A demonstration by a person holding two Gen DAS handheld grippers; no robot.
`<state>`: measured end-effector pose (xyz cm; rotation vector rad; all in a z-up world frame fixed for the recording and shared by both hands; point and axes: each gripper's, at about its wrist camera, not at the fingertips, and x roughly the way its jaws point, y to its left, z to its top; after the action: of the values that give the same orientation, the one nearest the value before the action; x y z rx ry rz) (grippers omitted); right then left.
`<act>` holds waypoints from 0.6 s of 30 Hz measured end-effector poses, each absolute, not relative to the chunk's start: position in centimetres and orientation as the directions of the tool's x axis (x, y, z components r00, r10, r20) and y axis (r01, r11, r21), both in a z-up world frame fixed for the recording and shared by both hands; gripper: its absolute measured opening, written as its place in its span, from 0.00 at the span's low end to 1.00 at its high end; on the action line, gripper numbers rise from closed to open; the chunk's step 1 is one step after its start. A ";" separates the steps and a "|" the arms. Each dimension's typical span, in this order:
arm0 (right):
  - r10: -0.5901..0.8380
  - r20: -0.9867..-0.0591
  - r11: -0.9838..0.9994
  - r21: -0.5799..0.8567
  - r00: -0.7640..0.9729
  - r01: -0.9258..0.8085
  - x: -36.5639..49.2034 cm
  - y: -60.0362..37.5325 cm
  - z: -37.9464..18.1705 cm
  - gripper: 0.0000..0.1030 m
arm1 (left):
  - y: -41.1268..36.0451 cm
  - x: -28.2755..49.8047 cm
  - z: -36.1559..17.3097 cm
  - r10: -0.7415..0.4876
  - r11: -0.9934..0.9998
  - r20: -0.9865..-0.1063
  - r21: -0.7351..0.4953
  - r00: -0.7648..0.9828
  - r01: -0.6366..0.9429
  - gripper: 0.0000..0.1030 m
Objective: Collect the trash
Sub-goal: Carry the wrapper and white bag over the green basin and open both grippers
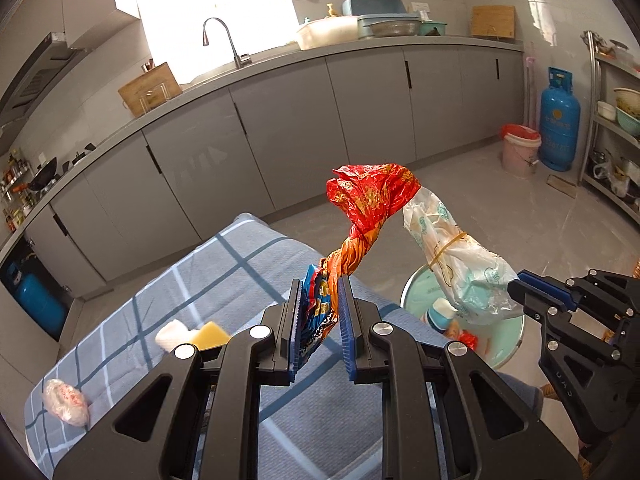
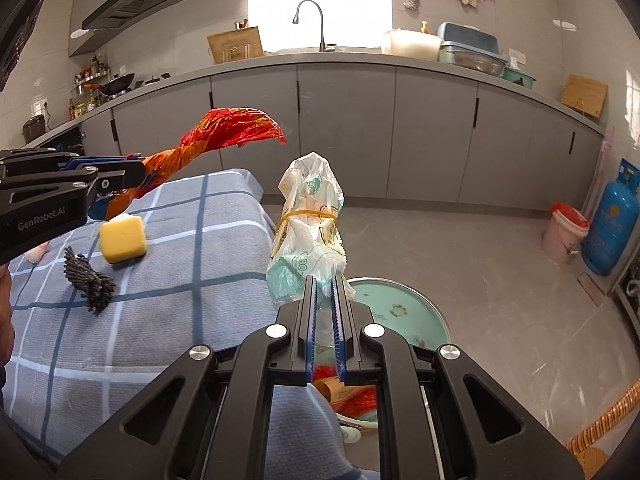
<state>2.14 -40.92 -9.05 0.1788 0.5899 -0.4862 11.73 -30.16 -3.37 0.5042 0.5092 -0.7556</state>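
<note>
My left gripper (image 1: 319,286) is shut on a twisted red-orange snack wrapper (image 1: 370,196) and holds it above the blue checked table (image 1: 208,272); it also shows in the right wrist view (image 2: 224,134). My right gripper (image 2: 325,280) is shut on a white-and-teal plastic bag (image 2: 310,224) bound with a rubber band, held over the mint-green basin (image 2: 404,300) on the floor. The bag also shows in the left wrist view (image 1: 456,256). The basin (image 1: 508,340) holds some trash.
On the table lie a yellow sponge (image 2: 122,238), a dark scrubber (image 2: 90,278), a white wad (image 1: 172,334) and a pink-white wrapped lump (image 1: 66,402). Grey cabinets (image 2: 344,128) run behind. A pink bucket (image 2: 564,232) and blue gas cylinder (image 2: 610,228) stand at right.
</note>
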 end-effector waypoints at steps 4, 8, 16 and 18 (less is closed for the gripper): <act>-0.405 -0.583 0.856 0.030 0.704 0.517 1.7 -42.6 -9.6 0.10 | -31.8 12.0 -4.8 -0.512 0.603 -0.627 0.224 0.587 0.766 0.18; -0.414 -0.600 0.839 0.039 0.684 0.542 1.4 -44.2 -10.6 0.10 | -33.7 12.2 -6.1 -0.509 0.586 -0.647 0.222 0.567 0.780 0.18; -0.414 -0.633 0.819 0.055 0.655 0.571 1.1 -46.7 -12.6 0.10 | -36.9 12.1 -7.7 -0.510 0.553 -0.673 0.220 0.535 0.804 0.18; -0.417 -0.639 0.813 0.056 0.646 0.580 1.0 -47.4 -13.1 0.08 | -37.5 12.0 -8.1 -0.511 0.543 -0.679 0.221 0.527 0.810 0.18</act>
<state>1.02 -47.40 -13.13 0.2672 0.6545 -0.5749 12.01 -37.52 -8.09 0.5649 0.5952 -0.8413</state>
